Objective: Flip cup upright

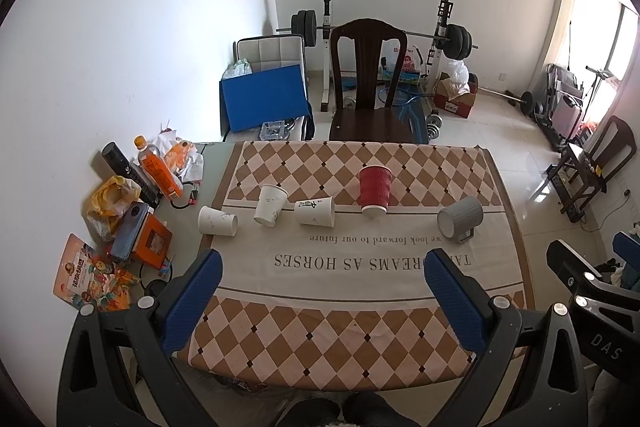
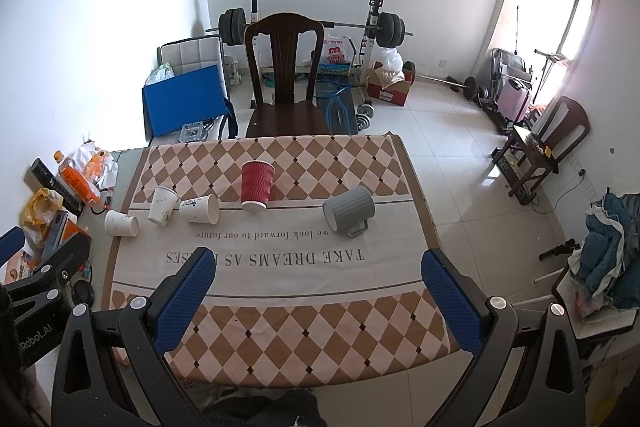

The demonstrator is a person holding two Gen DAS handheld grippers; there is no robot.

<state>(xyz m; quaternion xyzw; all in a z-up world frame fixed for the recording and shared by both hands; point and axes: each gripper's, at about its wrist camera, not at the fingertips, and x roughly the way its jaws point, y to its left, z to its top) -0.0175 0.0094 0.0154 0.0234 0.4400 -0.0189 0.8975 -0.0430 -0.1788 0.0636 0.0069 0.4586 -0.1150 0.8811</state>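
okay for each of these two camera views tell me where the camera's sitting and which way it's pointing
Left wrist: on the left gripper, above the table's near edge, facing the chair; its open blue fingers show, the right gripper at right.
Right wrist: on the right gripper, same heading; open fingers show, the left gripper at left.
Shared: red cup, grey mug, three white cups, tablecloth.

My left wrist camera looks forward and down from above the table's near edge (image 1: 360, 379), well back from the cups; my right one sits just beside it, facing likewise. Both share the checked cloth (image 2: 280, 327) and the dark chair (image 2: 284, 75) beyond
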